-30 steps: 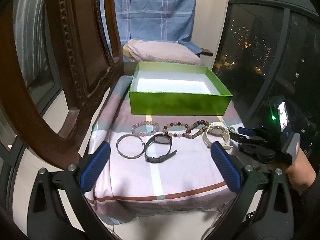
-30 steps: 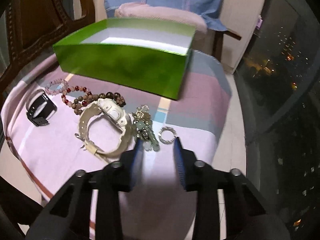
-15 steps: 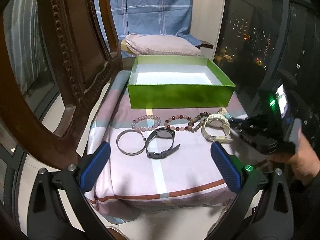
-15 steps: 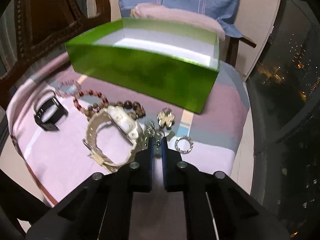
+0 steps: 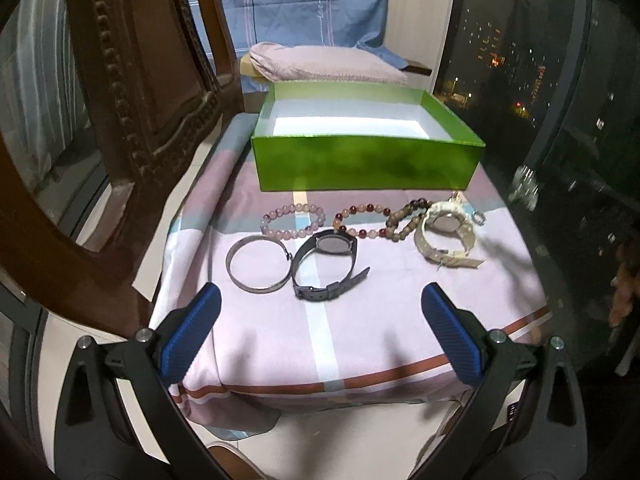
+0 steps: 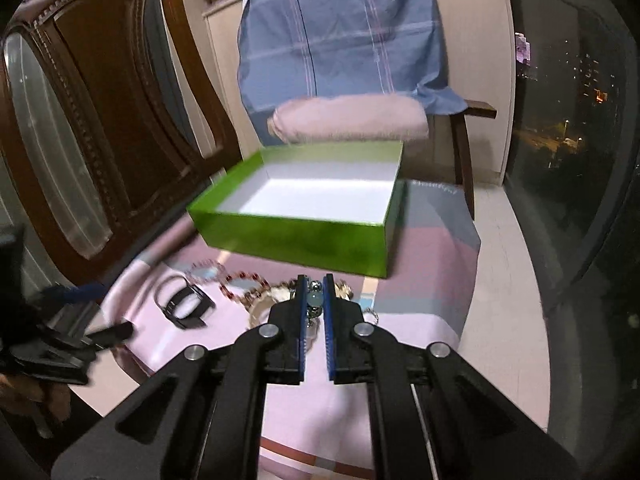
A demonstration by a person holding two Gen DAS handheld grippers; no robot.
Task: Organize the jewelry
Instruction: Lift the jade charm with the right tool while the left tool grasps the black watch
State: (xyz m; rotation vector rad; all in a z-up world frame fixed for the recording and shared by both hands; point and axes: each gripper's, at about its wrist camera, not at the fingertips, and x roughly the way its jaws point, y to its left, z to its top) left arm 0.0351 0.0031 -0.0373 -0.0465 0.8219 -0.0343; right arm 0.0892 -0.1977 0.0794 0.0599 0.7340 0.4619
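Observation:
An open green box [image 5: 368,160] with a white inside stands at the back of the cloth-covered table [image 5: 320,340]. In front of it lie a pink bead bracelet [image 5: 294,222], a red bead bracelet [image 5: 362,220], a brown bead bracelet [image 5: 408,218], a cream watch [image 5: 446,236], a black watch [image 5: 326,262], a silver bangle [image 5: 256,264] and a small ring [image 5: 479,218]. My left gripper [image 5: 320,312] hangs open over the near cloth with nothing between its fingers. My right gripper [image 6: 314,288] is shut on a green-bead charm [image 6: 314,300], held above the table in front of the box [image 6: 296,236].
A carved wooden chair back [image 5: 120,120] rises close on the left. Behind the box lie a pink cushion [image 5: 328,66] and a blue checked cloth [image 6: 340,40]. A dark window [image 5: 560,80] runs along the right. The table drops off at the near and right edges.
My right gripper shut on the green-bead charm beside the cream watch and lifted it off the cloth. The left gripper sank slightly towards the table.

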